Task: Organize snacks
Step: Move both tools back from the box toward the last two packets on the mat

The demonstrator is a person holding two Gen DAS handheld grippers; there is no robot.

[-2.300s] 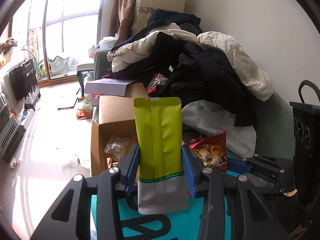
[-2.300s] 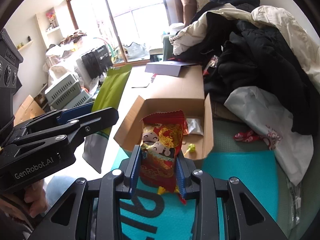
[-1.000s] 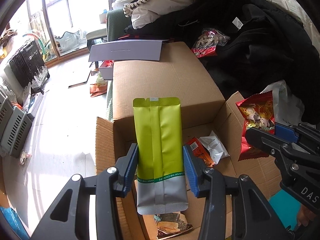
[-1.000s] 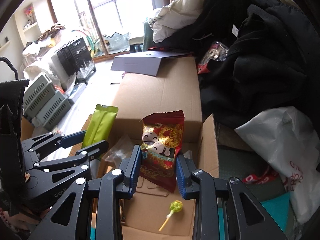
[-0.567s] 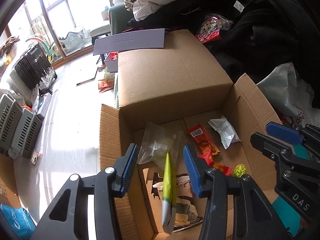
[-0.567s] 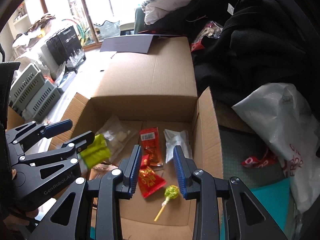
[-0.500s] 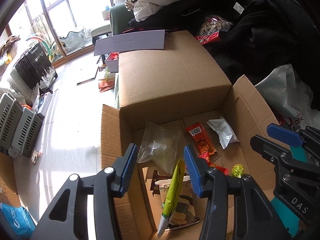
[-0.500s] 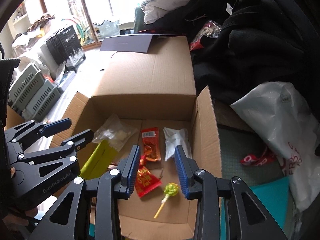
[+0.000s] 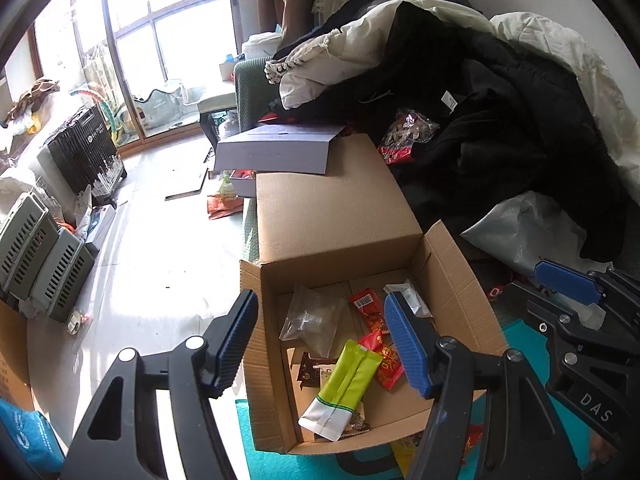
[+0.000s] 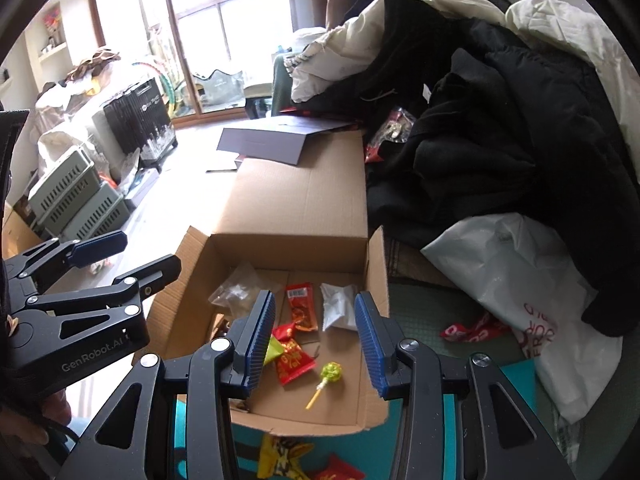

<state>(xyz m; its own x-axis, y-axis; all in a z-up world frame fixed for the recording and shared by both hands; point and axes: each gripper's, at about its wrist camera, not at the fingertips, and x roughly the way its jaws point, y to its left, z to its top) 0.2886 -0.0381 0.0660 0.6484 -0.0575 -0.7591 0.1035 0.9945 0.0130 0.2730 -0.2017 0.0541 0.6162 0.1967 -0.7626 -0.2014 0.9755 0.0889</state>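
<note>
A: We are holding the left gripper (image 9: 326,338) above the open cardboard box (image 9: 456,264), and its jaws are opening with nothing gripped between them. Below the gap the green pouch (image 9: 344,390) is lying flat on the box floor, its silver end toward the near wall.

B: And we are keeping the right gripper (image 10: 316,336) over the same box, its jaws opening too, narrower than the left pair and empty. The red snack packet (image 10: 292,356) is lying on the box floor just under the left blue pad (image 10: 260,340), with the green lollipop (image 10: 330,374) beside it, its stick pointing toward the near flap.

A: Farther in, we are seeing a clear plastic bag (image 9: 312,318) by the back wall, a slim red sachet (image 9: 370,310) next to it, and a white wrapper (image 10: 338,306) to the right of that. A brown packet (image 9: 316,370) is peeking out from under the green pouch.

B: Outside the box, we are looking at loose wrappers (image 10: 288,458) on the teal mat (image 10: 520,380) in front of it. A heap of dark and cream clothes (image 10: 500,120) is rising to the right, above a white plastic bag (image 10: 508,276).

A: Behind the open box a closed carton (image 9: 332,200) is standing, with a flat lilac box (image 9: 276,152) resting on its far end.
</note>
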